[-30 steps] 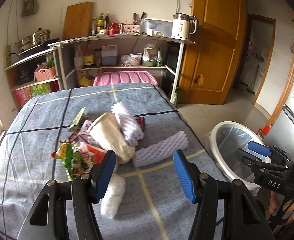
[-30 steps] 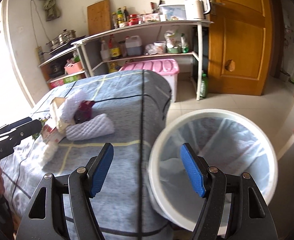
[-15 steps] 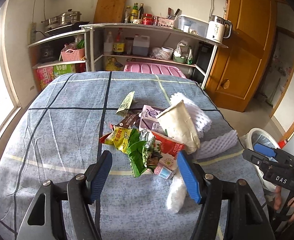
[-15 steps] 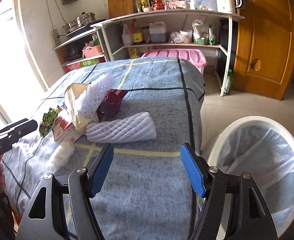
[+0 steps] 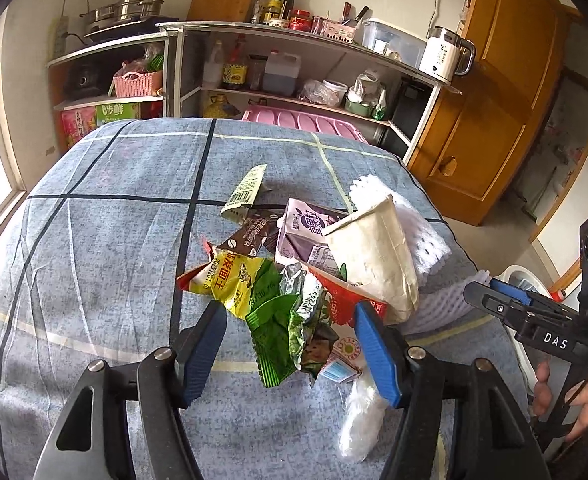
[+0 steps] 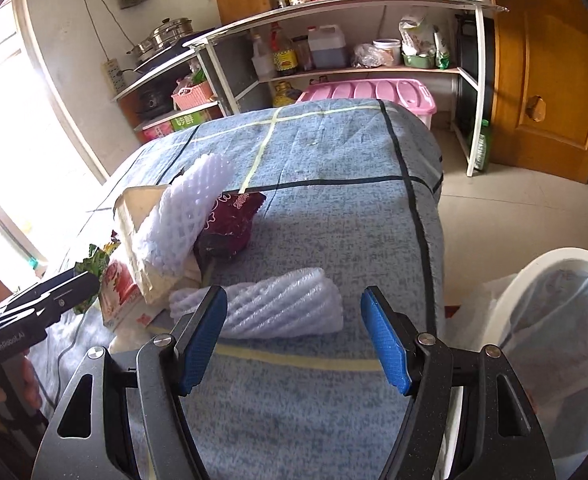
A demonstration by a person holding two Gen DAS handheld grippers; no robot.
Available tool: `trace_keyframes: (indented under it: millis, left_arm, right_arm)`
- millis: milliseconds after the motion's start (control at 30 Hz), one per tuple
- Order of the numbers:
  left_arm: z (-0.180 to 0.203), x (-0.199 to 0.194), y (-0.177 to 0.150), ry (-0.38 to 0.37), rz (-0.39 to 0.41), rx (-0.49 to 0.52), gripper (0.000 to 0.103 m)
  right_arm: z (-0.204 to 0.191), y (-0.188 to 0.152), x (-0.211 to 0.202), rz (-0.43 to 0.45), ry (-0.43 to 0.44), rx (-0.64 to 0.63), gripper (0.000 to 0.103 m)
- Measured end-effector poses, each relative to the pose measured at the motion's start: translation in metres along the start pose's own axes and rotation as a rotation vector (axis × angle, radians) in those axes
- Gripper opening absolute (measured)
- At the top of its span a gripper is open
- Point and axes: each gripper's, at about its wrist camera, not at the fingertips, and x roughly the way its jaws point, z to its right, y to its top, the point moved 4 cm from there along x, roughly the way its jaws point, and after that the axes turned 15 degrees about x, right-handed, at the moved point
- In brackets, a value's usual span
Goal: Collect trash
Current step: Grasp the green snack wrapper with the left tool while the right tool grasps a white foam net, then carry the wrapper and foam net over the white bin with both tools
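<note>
A heap of trash lies on the blue checked cloth: a green wrapper, a yellow wrapper, a purple carton, a beige paper bag and a clear plastic bag. My left gripper hovers just short of the green wrapper. Its jaws are closing, the wrapper shows between them, and the pads do not touch it. My right gripper is open, aimed at a white foam roll, with nothing pressed. The lined white bin stands on the floor at the right.
A white foam net leans on the paper bag beside a dark red wrapper. A shelf rack with bottles, a pink storage box and a wooden door stand behind the table. A hand holds the right gripper.
Both views swung left, away from the bin and onto the trash. The left gripper came down close to the wrappers, and the right one now faces the foam roll.
</note>
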Motion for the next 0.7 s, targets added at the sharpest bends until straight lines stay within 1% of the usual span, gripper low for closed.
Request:
trace_keyframes:
  millis: [33,100,133,233,333,433,567,633,700]
  left_arm:
    - [-0.001,0.002,0.001,0.0,-0.004,-0.006,0.059]
    - [0.0,0.005,0.001,-0.001,-0.007,-0.003,0.053]
    - [-0.001,0.006,0.001,0.004,-0.008,-0.004,0.047]
    - [-0.001,0.008,0.001,0.003,-0.008,-0.006,0.046]
    - [0.0,0.008,0.002,0.009,-0.002,0.004,0.043]
    - [0.001,0.007,0.004,0.021,0.001,0.016,0.04]
    - [0.004,0.005,0.004,0.028,0.004,0.023,0.039]
    - [0.005,0.002,0.003,0.029,0.01,0.021,0.036]
    - [0.006,0.0,0.003,0.026,0.013,0.023,0.034]
  right_arm:
    - [0.0,0.001,0.003,-0.003,-0.003,0.002,0.07]
    - [0.0,0.003,0.008,-0.01,-0.023,0.007,0.07]
    - [0.0,0.003,0.01,-0.01,-0.031,0.011,0.07]
    - [0.001,0.003,0.011,-0.014,-0.023,0.02,0.051]
    - [0.002,0.001,0.01,-0.011,-0.023,0.022,0.049]
    - [0.002,0.001,0.007,0.0,-0.028,0.026,0.041]
    - [0.005,0.001,0.003,0.017,-0.032,0.036,0.023]
    - [0.006,0.001,0.0,0.025,-0.032,0.039,0.018]
    - [0.006,0.001,-0.002,0.026,-0.026,0.04,0.016]
